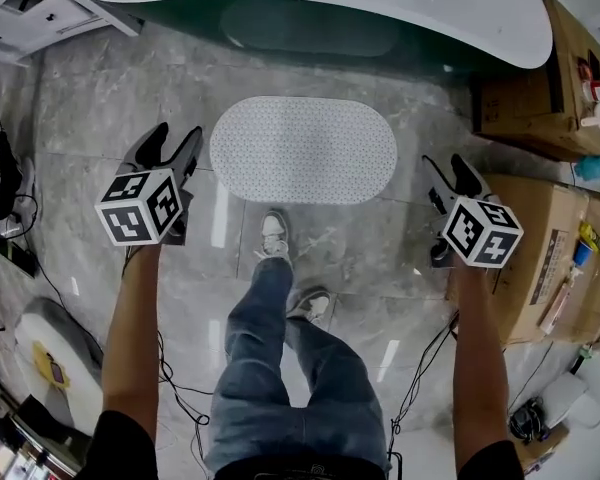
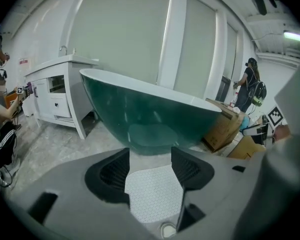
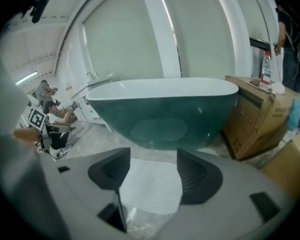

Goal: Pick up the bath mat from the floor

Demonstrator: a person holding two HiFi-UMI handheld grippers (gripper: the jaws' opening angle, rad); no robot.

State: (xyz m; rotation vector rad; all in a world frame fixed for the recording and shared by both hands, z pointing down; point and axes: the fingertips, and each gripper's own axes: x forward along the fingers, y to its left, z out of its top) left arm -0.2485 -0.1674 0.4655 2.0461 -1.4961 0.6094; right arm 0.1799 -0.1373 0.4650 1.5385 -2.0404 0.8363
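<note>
A white oval bath mat [image 1: 304, 149] with a dotted surface lies flat on the grey marble floor in front of the green bathtub [image 1: 310, 26]. My left gripper [image 1: 172, 146] hangs in the air left of the mat, jaws open and empty. My right gripper [image 1: 450, 176] hangs to the mat's right, also open and empty. In the left gripper view the mat [image 2: 152, 194] shows on the floor between the dark pads [image 2: 112, 171]. In the right gripper view the mat [image 3: 150, 189] lies below the gap between the pads [image 3: 192, 176], far beneath them.
Cardboard boxes [image 1: 540, 258] stand along the right, with bottles and small items on top. A white cabinet [image 1: 40, 8] is at the back left. Cables and a bag [image 1: 5, 198] lie at the left. The person's feet [image 1: 275, 236] stand just in front of the mat.
</note>
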